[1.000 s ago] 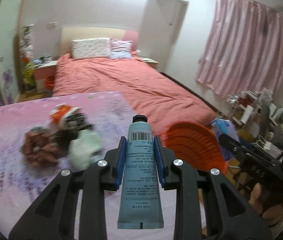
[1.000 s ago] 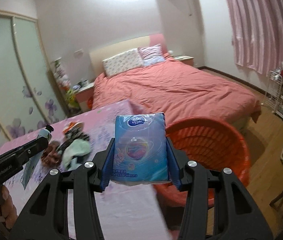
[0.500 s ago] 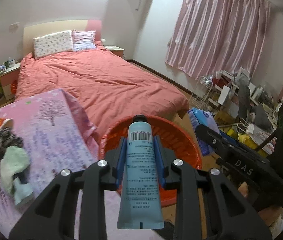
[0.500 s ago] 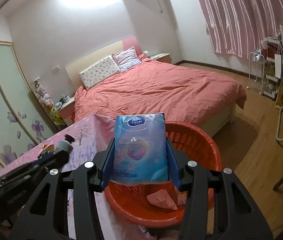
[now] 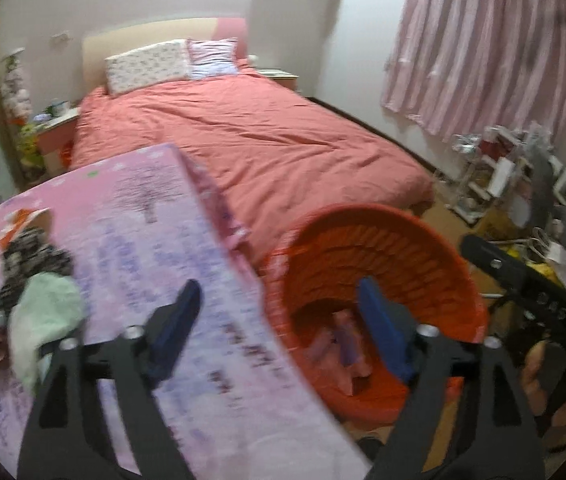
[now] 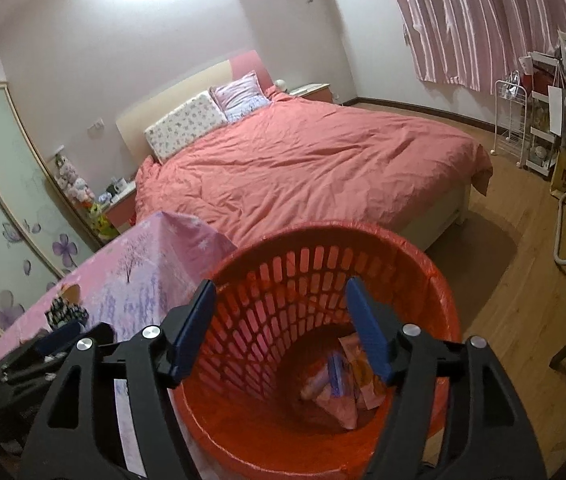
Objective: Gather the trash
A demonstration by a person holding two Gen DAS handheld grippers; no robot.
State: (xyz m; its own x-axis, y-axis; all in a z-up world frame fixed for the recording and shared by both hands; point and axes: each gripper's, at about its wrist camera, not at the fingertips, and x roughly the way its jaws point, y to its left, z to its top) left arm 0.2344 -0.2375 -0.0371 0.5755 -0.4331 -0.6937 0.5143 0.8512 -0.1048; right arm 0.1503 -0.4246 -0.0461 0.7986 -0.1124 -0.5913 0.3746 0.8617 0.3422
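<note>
An orange slatted basket [image 6: 439,304] stands on the floor by the table's right edge; it also shows in the left wrist view [image 5: 459,276]. Trash lies in its bottom [image 6: 343,384], pink wrappers and a blue item among it. My right gripper [image 6: 281,328] is open and empty above the basket. My left gripper [image 5: 279,332] is open and empty over the table edge and basket rim. More trash [image 5: 31,300] lies in a pile on the pink tablecloth [image 5: 155,240] at the left.
A bed with a red cover [image 6: 315,160] lies behind the table and basket. Cluttered shelves [image 6: 543,120] and a rack stand at the right on the wooden floor [image 6: 523,288]. The right gripper's body [image 5: 523,280] shows at the right of the left wrist view.
Both grippers have opened. The blue tube left my left gripper and the blue tissue pack left my right one. The left gripper has swung back toward the table.
</note>
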